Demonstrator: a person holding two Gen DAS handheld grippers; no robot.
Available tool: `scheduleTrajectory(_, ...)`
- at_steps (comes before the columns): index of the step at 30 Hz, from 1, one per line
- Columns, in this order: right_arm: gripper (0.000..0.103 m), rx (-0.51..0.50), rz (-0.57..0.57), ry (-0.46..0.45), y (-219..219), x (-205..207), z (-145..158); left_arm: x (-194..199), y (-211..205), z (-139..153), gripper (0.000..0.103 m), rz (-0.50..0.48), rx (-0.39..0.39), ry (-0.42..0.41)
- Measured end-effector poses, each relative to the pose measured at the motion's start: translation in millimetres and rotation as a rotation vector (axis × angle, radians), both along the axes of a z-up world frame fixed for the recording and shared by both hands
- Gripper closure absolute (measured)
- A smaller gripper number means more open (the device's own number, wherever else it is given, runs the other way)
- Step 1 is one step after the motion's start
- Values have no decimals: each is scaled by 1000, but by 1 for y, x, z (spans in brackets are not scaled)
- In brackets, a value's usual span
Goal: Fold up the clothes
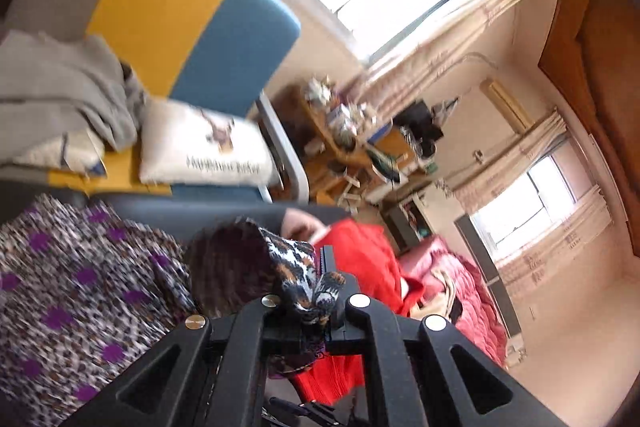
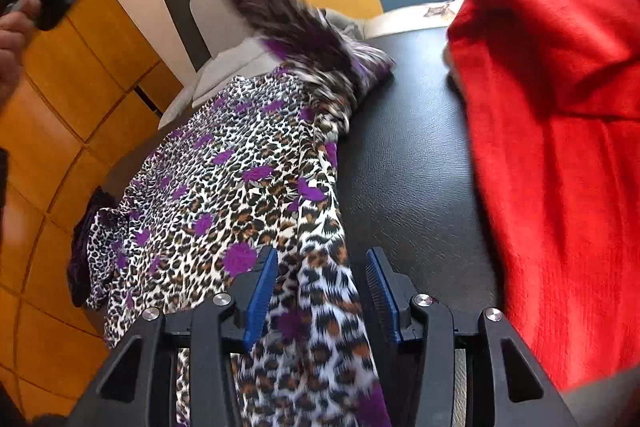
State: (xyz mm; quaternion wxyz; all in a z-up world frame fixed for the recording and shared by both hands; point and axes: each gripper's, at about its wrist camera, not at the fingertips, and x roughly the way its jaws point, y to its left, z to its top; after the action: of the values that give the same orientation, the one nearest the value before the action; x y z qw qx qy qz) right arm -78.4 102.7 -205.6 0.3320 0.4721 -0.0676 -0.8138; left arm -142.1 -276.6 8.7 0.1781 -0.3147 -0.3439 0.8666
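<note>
- Gripping tight, the left gripper (image 1: 316, 291) has its fingers (image 1: 326, 261) closed on a bunched fold of the leopard-print garment (image 1: 80, 287), the cloth wadded up between them and spilling over the tips.
- From the right wrist view, that same gripper sits high up at the far left, lifted above the bench, with a hand (image 2: 14, 39) behind it; a strip of the garment stretches taut from it down to the main spread of fabric, streaked with motion blur.
- Over on the other side, the right gripper (image 2: 322, 291) has its blue-padded fingers (image 2: 262, 291) parted wide, holding nothing; the garment's near edge runs between them and under them, but whether the pads touch it I cannot tell.
- The leopard-print garment (image 2: 224, 195), white and brown with purple blotches, lies ahead and left of the right fingers on the black bench (image 2: 404, 163), one edge hanging off the left side toward the orange tiled floor (image 2: 52, 131).
- Right of the right fingers, a red garment (image 2: 560, 131) covers that side of the bench, apart from the leopard print with bare black surface between.
- Beyond the left fingers, the red garment (image 1: 368, 267) shows again, with a yellow-and-blue chair (image 1: 192, 23) farther off to the left carrying a white cushion (image 1: 208, 147) and grey cloth (image 1: 68, 83).
</note>
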Motion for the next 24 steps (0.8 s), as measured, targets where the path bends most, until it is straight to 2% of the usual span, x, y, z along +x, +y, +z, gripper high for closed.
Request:
scheduleTrajectory(2, 56, -17, -26, -31, -1, -15, -6, 14, -23, 3, 100, 35, 11, 20)
scheduleTrajectory(3, 61, -7, -31, -40, -2, -22, -9, 19, -34, 3, 100, 57, 6, 23)
scheduleTrajectory(6, 64, 57, 15, -84, -13, -37, -23, 36, -64, -19, 100, 111, 2, -18)
scheduleTrajectory(7, 66, 94, 41, -55, -17, -35, -20, 42, -73, -28, 100, 124, 8, -35)
scheduleTrajectory(8, 75, 156, 56, -14, -20, -33, -18, 49, -83, -42, 100, 136, 14, -58)
scheduleTrajectory(9, 97, 234, 60, 25, -22, -30, -16, 58, -95, -57, 100, 148, 22, -84)
scheduleTrajectory(10, 102, 280, 55, 45, -21, -31, -15, 65, -106, -70, 100, 159, 34, -107)
scheduleTrajectory(12, 102, 321, 31, 54, -13, -35, -13, 78, -122, -100, 100, 177, 60, -164)
scheduleTrajectory(14, 102, 232, 1, 45, -4, -44, -3, 87, -131, -121, 100, 183, 94, -197)
scheduleTrajectory(18, 98, 136, 31, 52, -26, -70, 9, 94, -133, -130, 100, 168, 182, -179)
scheduleTrajectory(20, 77, 98, 78, 6, -48, -86, 4, 89, -131, -118, 100, 150, 227, -130)
scheduleTrajectory(21, 57, 94, 97, -12, -59, -92, 0, 84, -129, -107, 100, 134, 245, -100)
scheduleTrajectory(22, 50, 97, 117, -22, -70, -97, -5, 80, -126, -96, 100, 118, 258, -71)
scheduleTrajectory(24, 52, 124, 125, -2, -76, -99, -8, 72, -120, -71, 100, 85, 268, -23)
